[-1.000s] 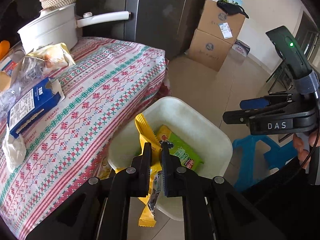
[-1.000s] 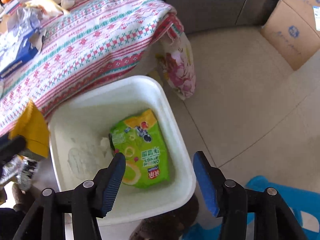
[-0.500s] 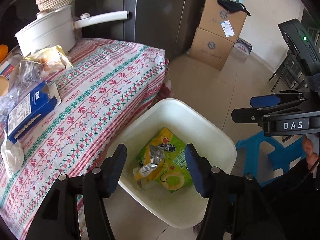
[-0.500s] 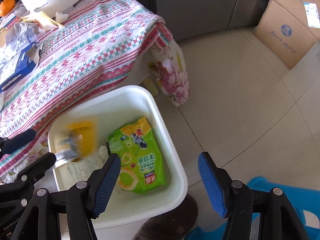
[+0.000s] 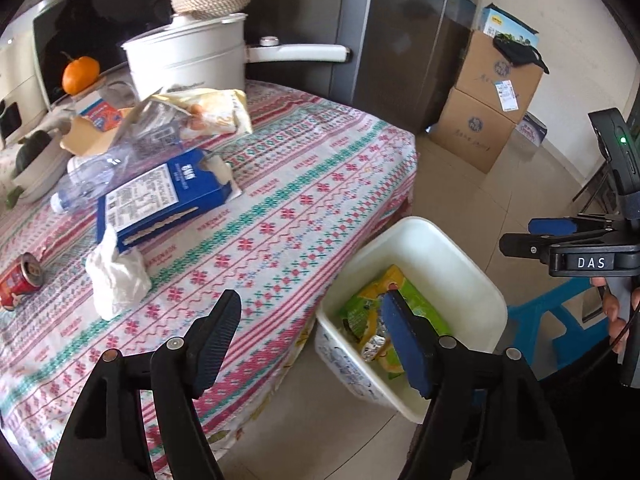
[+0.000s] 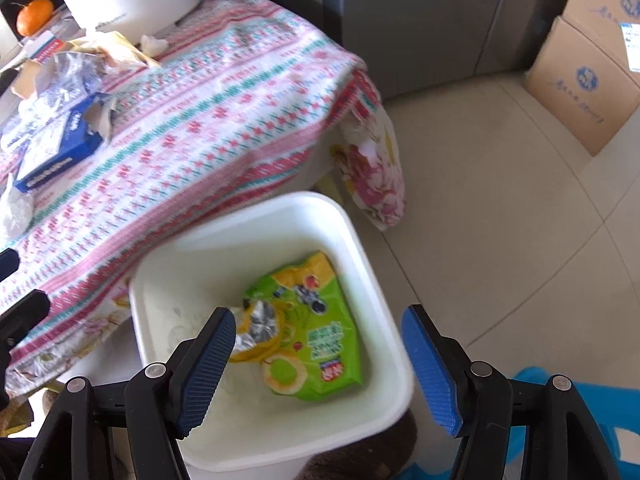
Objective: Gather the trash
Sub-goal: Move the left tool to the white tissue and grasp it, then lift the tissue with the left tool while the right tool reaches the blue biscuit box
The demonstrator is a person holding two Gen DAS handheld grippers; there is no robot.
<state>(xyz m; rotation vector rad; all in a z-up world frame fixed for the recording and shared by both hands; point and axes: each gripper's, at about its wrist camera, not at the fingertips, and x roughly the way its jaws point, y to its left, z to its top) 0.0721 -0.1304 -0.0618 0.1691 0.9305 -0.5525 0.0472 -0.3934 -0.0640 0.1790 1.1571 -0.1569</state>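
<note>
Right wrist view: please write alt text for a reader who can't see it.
The open right gripper hangs over a white bin on the floor holding a green snack bag and a crumpled yellow foil wrapper. Beside it, a table with a patterned cloth carries more litter.

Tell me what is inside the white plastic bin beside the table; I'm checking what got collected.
Inside the white plastic bin lie a green onion-rings snack bag and, overlapping its left edge, a crumpled yellow wrapper with silver foil lining. Anything beneath them is covered.
</note>
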